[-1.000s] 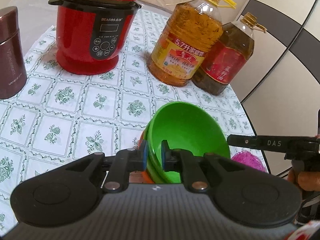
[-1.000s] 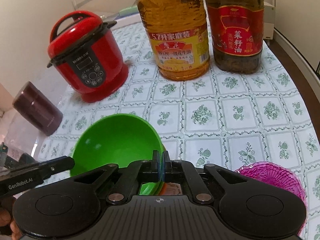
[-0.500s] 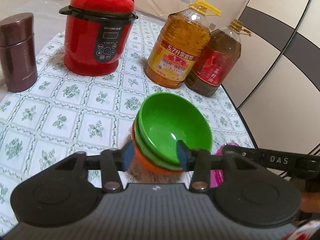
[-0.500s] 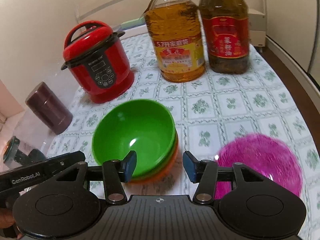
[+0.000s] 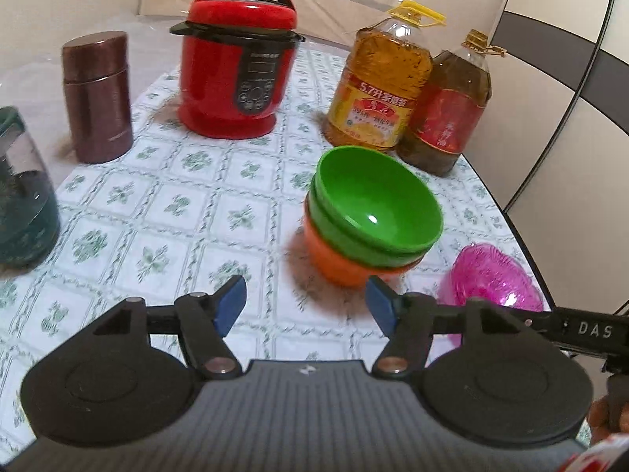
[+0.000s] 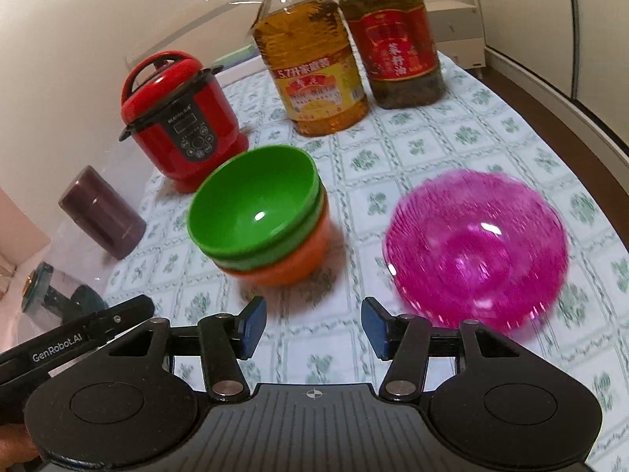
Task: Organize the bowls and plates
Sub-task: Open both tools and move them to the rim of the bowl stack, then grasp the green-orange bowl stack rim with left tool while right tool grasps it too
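A stack of bowls stands on the patterned tablecloth: two green bowls [image 5: 375, 206] nested in an orange bowl [image 5: 334, 261]. The stack also shows in the right wrist view [image 6: 255, 206], orange bowl [image 6: 291, 265] at the bottom. A pink translucent plate [image 6: 477, 246] lies to its right, and it shows in the left wrist view [image 5: 491, 281]. My left gripper [image 5: 304, 306] is open and empty, pulled back from the stack. My right gripper [image 6: 312, 328] is open and empty, in front of the gap between stack and plate.
A red pressure cooker [image 5: 238, 67], two large oil bottles [image 5: 379, 82] [image 5: 452, 106], a maroon canister [image 5: 96, 96] and a glass jar [image 5: 19, 192] stand around the table. The table edge [image 5: 511, 220] runs along the right.
Both grippers let go of the green bowl, opened wide and drew back from the stack. The top green bowl now rests nested in the stack.
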### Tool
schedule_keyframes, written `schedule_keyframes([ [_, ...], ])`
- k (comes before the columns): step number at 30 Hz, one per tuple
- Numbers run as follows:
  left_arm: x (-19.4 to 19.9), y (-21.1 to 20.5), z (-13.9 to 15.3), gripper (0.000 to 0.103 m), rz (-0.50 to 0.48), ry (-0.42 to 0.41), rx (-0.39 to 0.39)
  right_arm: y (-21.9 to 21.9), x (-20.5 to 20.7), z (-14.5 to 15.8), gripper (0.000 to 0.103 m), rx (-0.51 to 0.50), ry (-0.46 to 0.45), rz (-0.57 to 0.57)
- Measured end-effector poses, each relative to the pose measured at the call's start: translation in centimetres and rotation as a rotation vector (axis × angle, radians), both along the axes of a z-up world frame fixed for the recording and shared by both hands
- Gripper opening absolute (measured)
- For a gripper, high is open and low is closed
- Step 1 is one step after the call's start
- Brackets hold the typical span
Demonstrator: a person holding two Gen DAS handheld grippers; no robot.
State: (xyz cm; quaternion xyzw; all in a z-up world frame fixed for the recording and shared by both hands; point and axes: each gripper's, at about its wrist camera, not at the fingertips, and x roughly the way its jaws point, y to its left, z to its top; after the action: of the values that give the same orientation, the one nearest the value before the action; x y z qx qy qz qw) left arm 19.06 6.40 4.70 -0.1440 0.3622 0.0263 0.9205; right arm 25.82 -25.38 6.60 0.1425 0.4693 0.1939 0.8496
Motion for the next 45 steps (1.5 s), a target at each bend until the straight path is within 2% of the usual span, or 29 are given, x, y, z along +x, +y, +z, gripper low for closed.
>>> schedule_keyframes([
  [7,-2.3,0.3,-0.9,0.063,0.03,0.0,0.048,-0.6,-2.3,-0.5,0.054,-0.033,-0.035,-0.037],
  [12,-2.7,0.5,-1.2,0.063,0.019,0.001,0.028,-0.5,-2.9,-1.2,0.054,-0.045,-0.024,-0.032],
  [22,-1.3,1.4,-1.7,0.063,0.009,0.056,-0.085,-0.1,-2.2,-2.0,0.054,-0.03,0.011,-0.021],
  [29,1.4,2.0,-1.8,0.063,-0.006,0.06,-0.163,-1.6,0.4,-1.6,0.054,0.141,0.036,-0.087],
  [32,3.2,2.3,-1.6,0.063,-0.007,0.049,-0.203,-1.5,2.4,-1.1,0.054,0.182,0.027,-0.093],
  [37,7.1,2.6,-1.4,0.063,-0.015,0.055,-0.222,-0.8,6.1,-1.1,0.054,0.19,0.037,-0.09],
  [45,12.8,3.4,-3.4,0.063,-0.016,0.12,-0.271,1.3,11.4,-3.0,0.054,0.171,0.086,-0.052],
])
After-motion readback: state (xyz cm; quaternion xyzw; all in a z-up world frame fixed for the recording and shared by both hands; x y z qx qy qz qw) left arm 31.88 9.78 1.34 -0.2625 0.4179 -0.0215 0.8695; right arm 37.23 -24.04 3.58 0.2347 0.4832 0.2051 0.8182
